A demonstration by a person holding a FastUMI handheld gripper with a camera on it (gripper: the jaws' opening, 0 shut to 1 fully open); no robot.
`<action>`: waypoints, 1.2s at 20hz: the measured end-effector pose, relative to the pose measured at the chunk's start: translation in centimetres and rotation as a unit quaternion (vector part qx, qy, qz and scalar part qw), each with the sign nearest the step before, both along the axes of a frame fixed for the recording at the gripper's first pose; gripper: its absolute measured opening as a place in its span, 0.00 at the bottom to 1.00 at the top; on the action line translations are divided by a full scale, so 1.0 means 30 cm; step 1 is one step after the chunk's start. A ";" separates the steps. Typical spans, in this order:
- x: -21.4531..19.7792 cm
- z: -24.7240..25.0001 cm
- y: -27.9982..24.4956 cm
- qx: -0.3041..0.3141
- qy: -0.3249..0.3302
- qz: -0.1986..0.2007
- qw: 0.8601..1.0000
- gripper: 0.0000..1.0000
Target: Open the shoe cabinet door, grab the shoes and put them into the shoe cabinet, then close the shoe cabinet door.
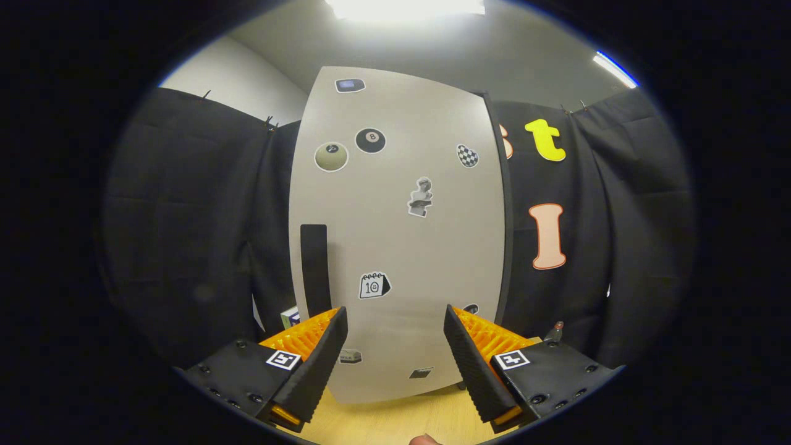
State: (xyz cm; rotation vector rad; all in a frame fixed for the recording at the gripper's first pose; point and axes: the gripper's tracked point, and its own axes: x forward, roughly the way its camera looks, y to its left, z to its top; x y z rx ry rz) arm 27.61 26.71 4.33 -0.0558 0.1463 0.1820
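The gripper [393,321] faced the shoe cabinet [503,247] head on, its two fingers [321,364] spread wide apart with nothing between them, not touching anything. Straight ahead of the fingers stood the cabinet door [395,235], a tall pale panel that looked closed, standing upright on a light wooden floor [389,420]. A dark vertical handle [314,269] sat near the door's left side, just beyond the left finger's tip. The door carried several stickers: two billiard balls [350,149] side by side near the top, a checkered sticker [467,156] to their right, a small statue bust [421,196] near the middle, and a calendar sticker [374,285] lower down, between the two fingertips and above them. A dark edge of the cabinet ran along the door's right side. Black cloth [191,216] hung behind the cabinet on both sides. A small box [289,317] peeked out left of the door just beyond the left finger, and a small bottle [554,332] stood beyond the right finger. A fingertip [425,440] showed on the near side, behind the gripper.
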 end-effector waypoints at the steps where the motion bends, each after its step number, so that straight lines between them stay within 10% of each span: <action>1: -0.026 -0.001 -0.025 -0.001 -0.001 -0.004 1.000 0.98; 24: -0.342 -0.086 -0.398 -0.017 -0.004 -0.066 0.998 0.98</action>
